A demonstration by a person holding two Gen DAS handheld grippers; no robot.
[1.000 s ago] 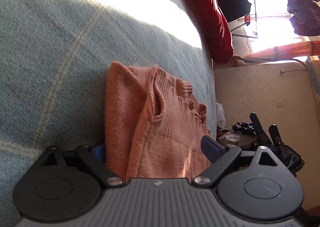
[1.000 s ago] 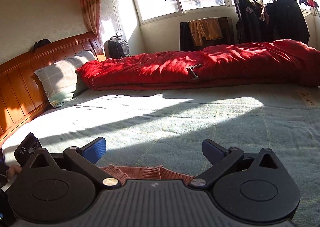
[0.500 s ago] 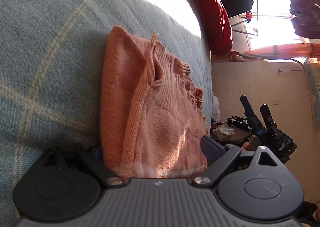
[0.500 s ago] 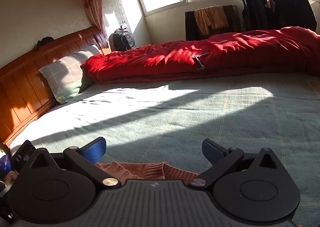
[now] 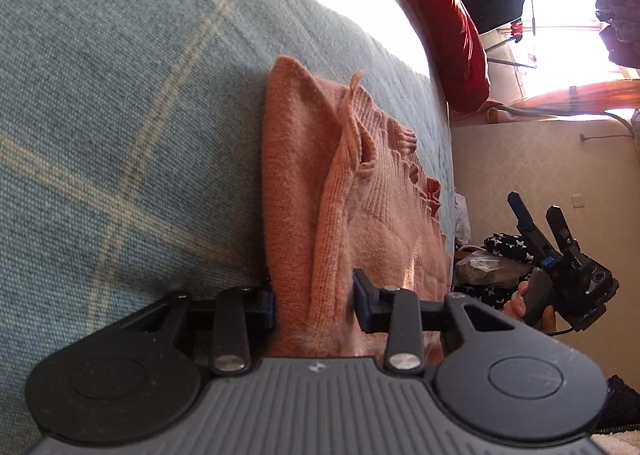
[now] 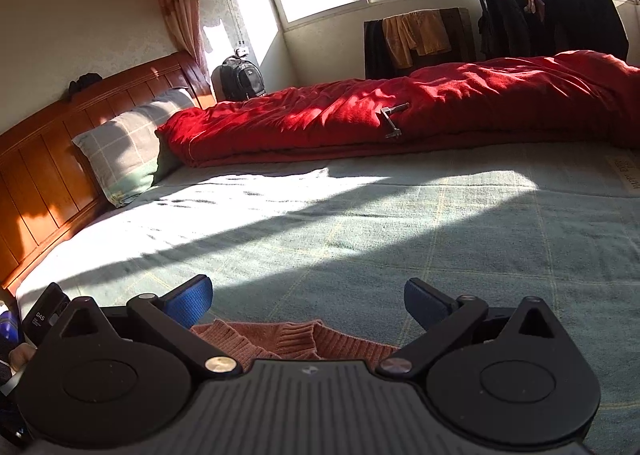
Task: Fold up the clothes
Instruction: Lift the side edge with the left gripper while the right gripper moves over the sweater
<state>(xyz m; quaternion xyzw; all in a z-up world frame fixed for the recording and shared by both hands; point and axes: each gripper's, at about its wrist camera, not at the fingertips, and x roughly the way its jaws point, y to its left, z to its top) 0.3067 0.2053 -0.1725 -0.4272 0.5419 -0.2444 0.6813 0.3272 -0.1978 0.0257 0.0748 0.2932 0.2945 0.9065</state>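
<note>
A salmon-pink knit sweater (image 5: 360, 191) lies bunched on the green checked bedsheet (image 5: 120, 103), its ribbed hem rumpled on top. My left gripper (image 5: 315, 305) sits at its near edge, jaws closing, and both blue pads press a thick fold of the knit between them. In the right wrist view my right gripper (image 6: 308, 301) hovers open just above the sweater's ribbed edge (image 6: 288, 339), nothing between its fingers. The left wrist view also shows the right gripper (image 5: 540, 215), held by a hand beyond the bed's side.
A red quilt (image 6: 400, 111) lies rolled along the far side of the bed. A checked pillow (image 6: 124, 143) leans on the wooden headboard (image 6: 48, 143). A clothes rack (image 6: 552, 15) and a backpack (image 6: 240, 79) stand by the window.
The left jaws have drawn together from wide apart onto the sweater's near fold. The right gripper stays open over the ribbed edge, hardly moved.
</note>
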